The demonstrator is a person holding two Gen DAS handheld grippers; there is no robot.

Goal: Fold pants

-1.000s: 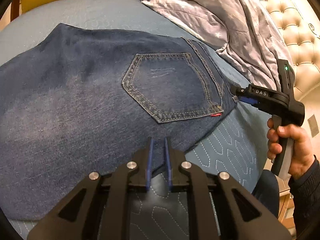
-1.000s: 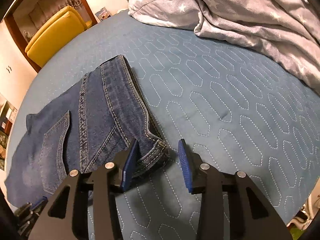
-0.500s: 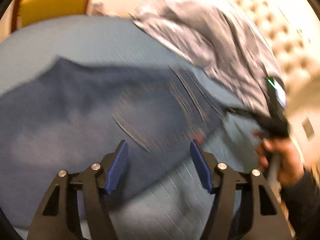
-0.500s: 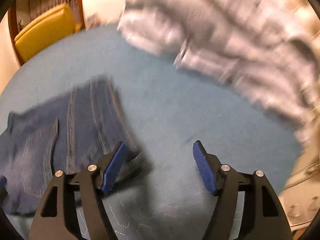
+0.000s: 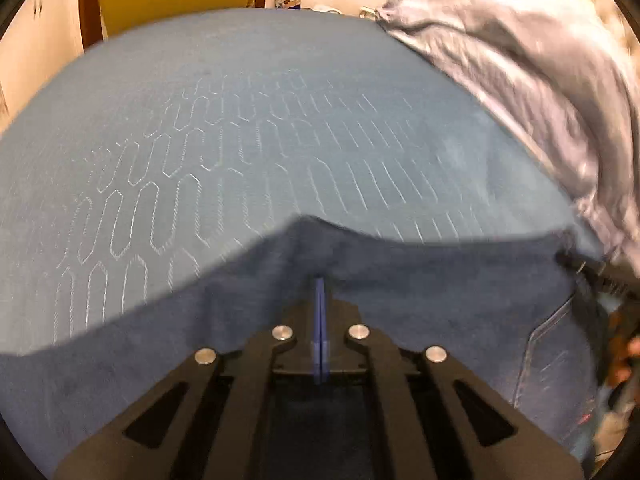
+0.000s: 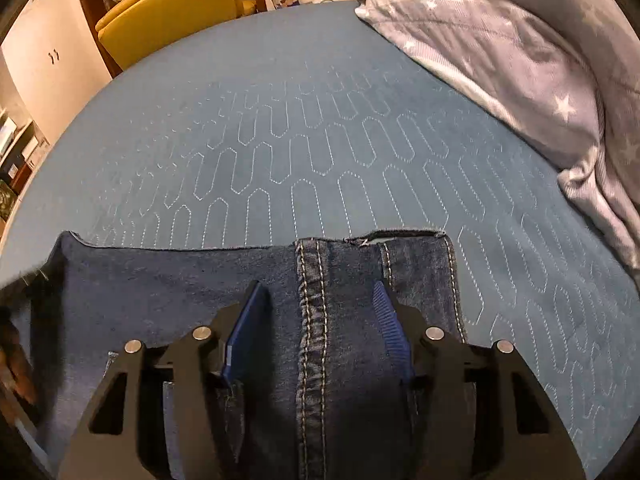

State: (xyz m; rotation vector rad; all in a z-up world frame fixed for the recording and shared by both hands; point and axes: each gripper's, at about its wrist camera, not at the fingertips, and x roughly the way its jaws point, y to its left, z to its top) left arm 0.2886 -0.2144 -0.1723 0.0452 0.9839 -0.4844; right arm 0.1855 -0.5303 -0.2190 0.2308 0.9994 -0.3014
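Dark blue jeans (image 5: 440, 300) lie folded on the blue quilted bed cover (image 5: 280, 120), with a back pocket (image 5: 560, 352) at the right. My left gripper (image 5: 320, 284) is shut, pads pressed together, and the denim rises in a small peak just past its tip. My right gripper (image 6: 320, 300) is open low over the jeans (image 6: 160, 280), one finger on each side of a double-stitched seam (image 6: 310, 300) near the far edge. In the left wrist view it shows blurred at the right edge of the jeans (image 5: 576, 264).
A crumpled grey duvet with white stars (image 6: 500, 60) covers the right side of the bed. A yellow chair (image 6: 168, 12) stands beyond the far edge. Bare quilted cover (image 6: 320, 120) stretches ahead of the jeans. A hand (image 5: 624, 360) holds the right gripper.
The left gripper opened, moved over the denim and has shut again. The right gripper has moved from the corner onto the jeans, open across the seam. Both views now face the far bed edge.
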